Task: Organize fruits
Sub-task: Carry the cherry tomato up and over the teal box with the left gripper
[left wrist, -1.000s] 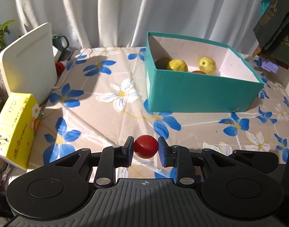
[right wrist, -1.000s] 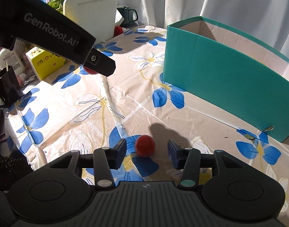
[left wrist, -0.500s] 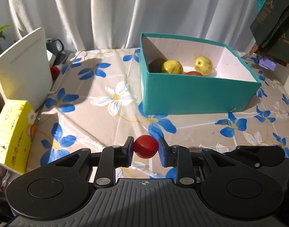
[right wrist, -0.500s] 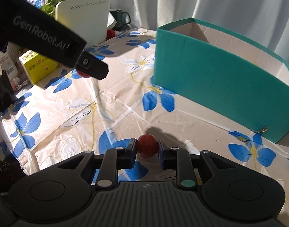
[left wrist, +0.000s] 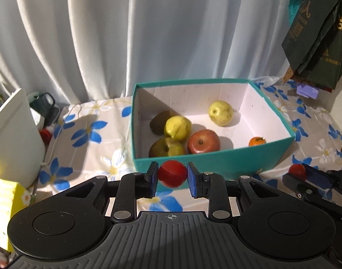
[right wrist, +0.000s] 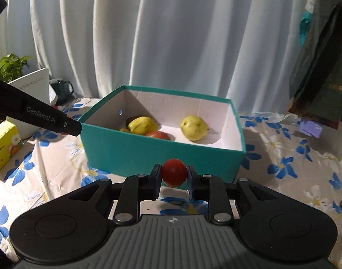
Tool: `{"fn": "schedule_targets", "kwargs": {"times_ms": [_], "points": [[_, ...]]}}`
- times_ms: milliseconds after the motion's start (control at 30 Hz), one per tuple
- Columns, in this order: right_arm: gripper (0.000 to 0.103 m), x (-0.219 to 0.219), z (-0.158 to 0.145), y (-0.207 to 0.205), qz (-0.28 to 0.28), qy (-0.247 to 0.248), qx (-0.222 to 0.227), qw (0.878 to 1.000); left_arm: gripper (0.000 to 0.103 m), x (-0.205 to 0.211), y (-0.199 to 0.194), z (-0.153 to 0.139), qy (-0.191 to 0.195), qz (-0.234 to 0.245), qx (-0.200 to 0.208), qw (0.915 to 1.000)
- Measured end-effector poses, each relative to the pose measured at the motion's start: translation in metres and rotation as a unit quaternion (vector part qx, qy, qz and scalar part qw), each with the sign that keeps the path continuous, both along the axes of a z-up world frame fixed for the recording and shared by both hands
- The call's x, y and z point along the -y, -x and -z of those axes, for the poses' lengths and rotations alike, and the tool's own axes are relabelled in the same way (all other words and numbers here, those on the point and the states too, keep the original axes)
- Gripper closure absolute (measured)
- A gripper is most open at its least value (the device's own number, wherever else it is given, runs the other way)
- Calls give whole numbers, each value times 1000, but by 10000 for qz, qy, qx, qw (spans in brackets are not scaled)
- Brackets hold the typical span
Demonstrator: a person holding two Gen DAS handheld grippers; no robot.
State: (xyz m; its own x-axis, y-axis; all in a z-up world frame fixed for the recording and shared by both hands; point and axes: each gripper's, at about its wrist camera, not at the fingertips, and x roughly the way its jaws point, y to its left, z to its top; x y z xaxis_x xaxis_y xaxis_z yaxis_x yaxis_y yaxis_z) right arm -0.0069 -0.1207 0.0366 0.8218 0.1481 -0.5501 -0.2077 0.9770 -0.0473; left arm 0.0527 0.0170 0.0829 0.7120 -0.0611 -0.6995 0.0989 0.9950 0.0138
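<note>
Red tomato (left wrist: 172, 173) sits clamped squarely between the left gripper's (left wrist: 172, 177) jaws.

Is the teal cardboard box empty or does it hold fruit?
It holds fruit: the teal cardboard box contains yellow fruits, a red apple and others.

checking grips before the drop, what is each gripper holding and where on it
Left gripper: a small red fruit, fingers pinching its two opposite sides. Right gripper: another small red fruit, pinched likewise.

A table under a blue-flowered cloth (left wrist: 90, 143) bears a teal box (left wrist: 215, 161), white device (left wrist: 11, 134), yellow carton (right wrist: 3, 143) and dark mug (right wrist: 61, 88).
</note>
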Motion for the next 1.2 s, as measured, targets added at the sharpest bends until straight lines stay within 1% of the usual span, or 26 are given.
{"fn": "schedule_targets", "kwargs": {"times_ms": [267, 433, 767, 1200], "points": [[80, 31, -16, -1, 504, -210, 174, 9984, 72, 25, -34, -12, -143, 49, 284, 9995], [80, 41, -21, -1, 724, -281, 278, 9966, 72, 32, -51, -11, -235, -29, 319, 9992], [80, 53, -22, -10, 966, -331, 294, 9943, 72, 37, -79, 5, -350, -140, 146, 9992], [80, 52, -22, -23, 1002, -382, 309, 9938, 72, 27, -115, 35, -412, -324, -187, 9985]]}}
